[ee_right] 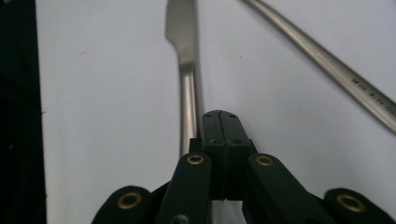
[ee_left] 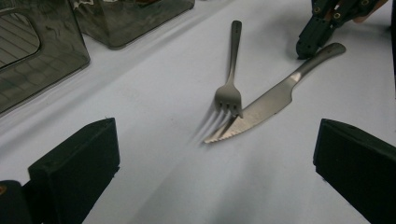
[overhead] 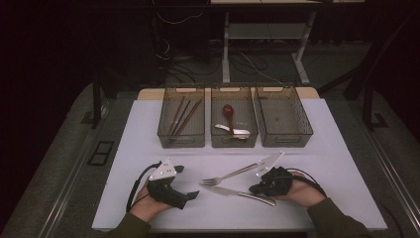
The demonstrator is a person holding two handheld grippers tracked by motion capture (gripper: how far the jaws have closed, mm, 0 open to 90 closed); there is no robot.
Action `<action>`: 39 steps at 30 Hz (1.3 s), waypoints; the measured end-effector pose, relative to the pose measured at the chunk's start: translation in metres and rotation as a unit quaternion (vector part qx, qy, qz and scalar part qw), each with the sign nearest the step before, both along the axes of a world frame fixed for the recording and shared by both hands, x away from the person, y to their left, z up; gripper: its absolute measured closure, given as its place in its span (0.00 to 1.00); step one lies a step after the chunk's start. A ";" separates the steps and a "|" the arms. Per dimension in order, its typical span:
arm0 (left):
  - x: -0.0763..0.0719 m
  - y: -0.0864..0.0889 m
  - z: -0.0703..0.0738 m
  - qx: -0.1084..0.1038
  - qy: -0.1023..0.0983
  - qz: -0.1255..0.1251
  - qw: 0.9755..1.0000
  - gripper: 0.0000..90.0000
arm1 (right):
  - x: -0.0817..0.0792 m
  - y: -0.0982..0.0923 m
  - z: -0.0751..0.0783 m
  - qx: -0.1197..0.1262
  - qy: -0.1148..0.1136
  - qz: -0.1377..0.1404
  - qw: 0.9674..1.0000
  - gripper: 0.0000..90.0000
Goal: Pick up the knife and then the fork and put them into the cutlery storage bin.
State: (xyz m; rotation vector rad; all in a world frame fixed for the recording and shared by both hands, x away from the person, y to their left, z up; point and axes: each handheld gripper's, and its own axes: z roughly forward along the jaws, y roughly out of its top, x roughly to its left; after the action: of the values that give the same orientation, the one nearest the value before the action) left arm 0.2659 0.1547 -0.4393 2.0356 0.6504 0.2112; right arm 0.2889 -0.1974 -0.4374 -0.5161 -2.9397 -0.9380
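Left gripper (overhead: 194,194) resting on white worktop (overhead: 124,148), jaws spread wide, holding nothing. Right gripper (ee_right: 222,116) pressing jaws together just beside knife (ee_left: 273,100) handle, nothing between. Fork (ee_left: 231,70) lying beyond, tines touching knife blade. Three bins (overhead: 233,141) sitting farther back.

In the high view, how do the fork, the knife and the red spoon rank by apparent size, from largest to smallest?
1. Knife, longest, though the right gripper hides part of its handle.
2. Fork, slightly shorter; close to the knife, so this order is unsure.
3. Red spoon, clearly smallest, but it lies farther away in the middle bin.
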 end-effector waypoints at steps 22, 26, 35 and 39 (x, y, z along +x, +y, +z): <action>0.000 -0.001 0.000 0.002 -0.001 -0.002 1.000 0.00 | -0.006 0.015 0.022 -0.053 0.030 -0.024 0.998 0.73; 0.000 -0.002 0.000 0.003 0.000 -0.002 1.000 0.00 | -0.003 0.030 0.022 -0.097 0.059 -0.009 0.993 0.71; 0.000 -0.001 0.000 0.002 0.000 -0.003 1.000 0.00 | -0.003 0.059 0.020 -0.189 0.036 0.014 0.981 0.77; 0.000 -0.001 0.000 0.002 0.000 -0.002 1.000 0.00 | -0.002 0.066 0.020 -0.211 0.030 0.026 0.977 0.82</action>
State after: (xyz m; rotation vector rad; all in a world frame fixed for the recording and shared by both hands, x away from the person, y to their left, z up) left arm 0.2656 0.1533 -0.4394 2.0406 0.6453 0.2097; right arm 0.2872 -0.1317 -0.4170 -0.4602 -3.0798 -0.2789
